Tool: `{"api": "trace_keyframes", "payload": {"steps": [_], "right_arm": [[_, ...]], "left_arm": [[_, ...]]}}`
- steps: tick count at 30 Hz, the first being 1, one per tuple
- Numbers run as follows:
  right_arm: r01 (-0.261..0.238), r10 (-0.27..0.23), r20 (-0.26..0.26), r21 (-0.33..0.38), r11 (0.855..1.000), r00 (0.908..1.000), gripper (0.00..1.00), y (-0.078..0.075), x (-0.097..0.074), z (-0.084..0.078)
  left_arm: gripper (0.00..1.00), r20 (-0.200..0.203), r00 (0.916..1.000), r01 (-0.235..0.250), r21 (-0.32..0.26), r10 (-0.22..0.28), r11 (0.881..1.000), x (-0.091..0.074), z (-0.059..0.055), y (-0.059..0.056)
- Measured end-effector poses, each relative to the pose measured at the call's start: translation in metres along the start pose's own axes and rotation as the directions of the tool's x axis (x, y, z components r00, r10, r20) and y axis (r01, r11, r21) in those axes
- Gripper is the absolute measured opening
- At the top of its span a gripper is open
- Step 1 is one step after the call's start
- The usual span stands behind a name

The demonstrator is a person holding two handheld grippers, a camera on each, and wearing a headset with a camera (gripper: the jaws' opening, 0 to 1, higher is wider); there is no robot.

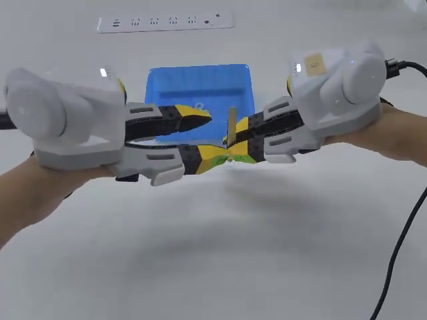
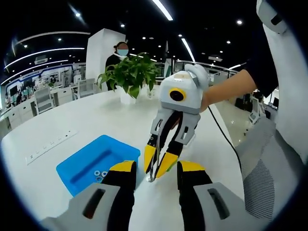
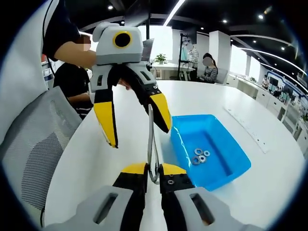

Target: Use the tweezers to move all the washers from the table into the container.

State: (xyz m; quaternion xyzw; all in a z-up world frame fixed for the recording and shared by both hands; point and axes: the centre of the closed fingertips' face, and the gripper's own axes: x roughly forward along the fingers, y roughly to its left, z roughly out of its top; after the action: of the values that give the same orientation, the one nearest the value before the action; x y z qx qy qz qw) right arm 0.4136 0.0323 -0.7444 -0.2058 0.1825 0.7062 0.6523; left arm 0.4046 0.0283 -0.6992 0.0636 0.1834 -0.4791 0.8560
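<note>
Right gripper (image 3: pixel 154 171): nearest my lens, its jaws are closed tight on the looped end of the tweezers (image 3: pixel 152 139), which stand up and away from it.
Tweezers: the two arms lie nearly together; I cannot tell whether the tips hold a washer.
Left gripper (image 3: pixel 139 137): spread wide with nothing held, facing the right one, yellow fingers either side of the tweezers' arms as I see it.
Washers (image 3: pixel 201 156): a small cluster on the floor of the blue container (image 3: pixel 226 166), just beyond both grippers.
Risk, twist: if the left jaws pinch the arms off-centre, I judge the tweezers would swivel in the right grip.
Risk, drop: so short a hold on the loop could let the tool slide out onto the table (image 1: pixel 213 260).
Risk, snag: the cable (image 1: pixel 400 247) trails beside the right hand.
Right gripper view: gives the grip and the washers plainly.
Left gripper view: gives the tips pointing down by the container's corner.
Head view: gives both grippers level, in front of the container.
</note>
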Motion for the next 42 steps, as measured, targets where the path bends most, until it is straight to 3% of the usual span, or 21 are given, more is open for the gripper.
{"api": "trace_keyframes", "payload": {"steps": [5, 15, 22, 27, 34, 40, 42], "right_arm": [[0.005, -0.005, 0.008, -0.009, 1.0, 1.0, 0.1, 0.004, -0.003, 0.011], [0.018, -0.017, 0.044, -0.034, 0.999, 0.9989, 0.1, 0.005, -0.013, 0.047], [0.066, -0.062, 0.084, -0.052, 0.996, 0.9945, 0.1, -0.017, -0.025, 0.081], [0.095, -0.089, 0.085, -0.069, 0.993, 0.9923, 0.1, -0.045, -0.025, 0.089], [0.111, -0.106, 0.081, -0.063, 0.992, 0.9911, 0.1, -0.074, -0.011, 0.09], [0.109, -0.107, 0.05, -0.056, 0.992, 0.9931, 0.1, -0.091, 0.012, 0.074], [0.106, -0.104, 0.043, -0.048, 0.993, 0.9936, 0.1, -0.095, 0.019, 0.067]], "left_arm": [[0.54, 0.012, 0.9998, -0.015, -0.014, 0.015, 1.0, -0.019, -0.001, -0.005], [0.61, 0.044, 0.9915, -0.12, -0.067, 0.123, 0.991, -0.061, -0.009, 0.002], [0.62, 0.059, 0.9842, -0.161, -0.094, 0.167, 0.983, -0.083, -0.015, 0.01], [0.68, 0.075, 0.9806, -0.171, -0.119, 0.181, 0.978, -0.091, -0.018, 0.011], [0.76, 0.068, 0.9798, -0.179, -0.126, 0.188, 0.976, -0.096, -0.025, 0.012], [0.84, 0.074, 0.9763, -0.191, -0.147, 0.203, 0.971, -0.101, -0.025, 0.017], [0.9, 0.055, 0.9733, -0.214, -0.141, 0.223, 0.967, -0.102, -0.029, 0.02]]}}
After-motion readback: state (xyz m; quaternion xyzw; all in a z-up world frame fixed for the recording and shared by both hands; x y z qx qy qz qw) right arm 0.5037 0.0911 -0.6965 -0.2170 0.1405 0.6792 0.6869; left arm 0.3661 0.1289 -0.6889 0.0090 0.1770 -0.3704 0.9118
